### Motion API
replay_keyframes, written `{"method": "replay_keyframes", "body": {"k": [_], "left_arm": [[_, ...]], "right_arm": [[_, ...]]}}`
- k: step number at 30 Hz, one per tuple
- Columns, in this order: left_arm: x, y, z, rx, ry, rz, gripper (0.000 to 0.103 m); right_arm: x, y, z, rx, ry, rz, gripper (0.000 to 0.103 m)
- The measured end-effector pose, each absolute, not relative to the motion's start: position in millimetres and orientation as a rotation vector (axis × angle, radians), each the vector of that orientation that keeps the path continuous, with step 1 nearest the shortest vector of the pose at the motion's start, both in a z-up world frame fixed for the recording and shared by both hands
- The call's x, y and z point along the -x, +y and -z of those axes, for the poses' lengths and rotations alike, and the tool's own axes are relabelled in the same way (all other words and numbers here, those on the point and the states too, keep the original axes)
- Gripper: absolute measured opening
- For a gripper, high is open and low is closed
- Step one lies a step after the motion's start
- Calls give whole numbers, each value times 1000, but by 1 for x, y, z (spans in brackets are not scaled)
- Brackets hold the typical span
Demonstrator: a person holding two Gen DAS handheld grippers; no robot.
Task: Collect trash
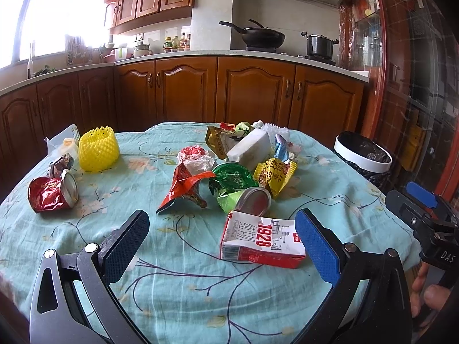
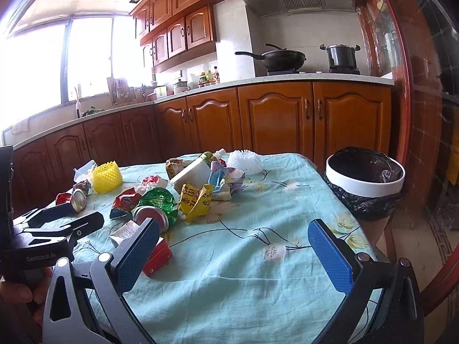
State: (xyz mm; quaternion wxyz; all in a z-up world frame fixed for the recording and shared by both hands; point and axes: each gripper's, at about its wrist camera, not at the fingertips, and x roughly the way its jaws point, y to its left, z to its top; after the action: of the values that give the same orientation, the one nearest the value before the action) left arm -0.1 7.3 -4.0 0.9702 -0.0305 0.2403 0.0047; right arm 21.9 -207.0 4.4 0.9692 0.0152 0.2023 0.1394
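Crumpled trash (image 1: pixel 238 177) — scattered on tablecloth (image 1: pixel 172 272)

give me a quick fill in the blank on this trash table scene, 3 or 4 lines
1. The foam fruit net near the table's far left corner is coloured ____.
2. The number printed on the milk carton is ____.
3. The bin beside the table is lined with a ____ bag.
4. Both the left gripper and the right gripper have their jaws ____.

Missing words: yellow; 1928; black; open
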Motion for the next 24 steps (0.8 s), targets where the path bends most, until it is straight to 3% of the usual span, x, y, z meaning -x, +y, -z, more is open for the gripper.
{"method": "replay_keyframes", "body": {"k": [24], "left_arm": [[0, 10, 6, 69, 492, -4, 103]], "right_arm": [[-21, -204, -5, -44, 407, -295, 103]]}}
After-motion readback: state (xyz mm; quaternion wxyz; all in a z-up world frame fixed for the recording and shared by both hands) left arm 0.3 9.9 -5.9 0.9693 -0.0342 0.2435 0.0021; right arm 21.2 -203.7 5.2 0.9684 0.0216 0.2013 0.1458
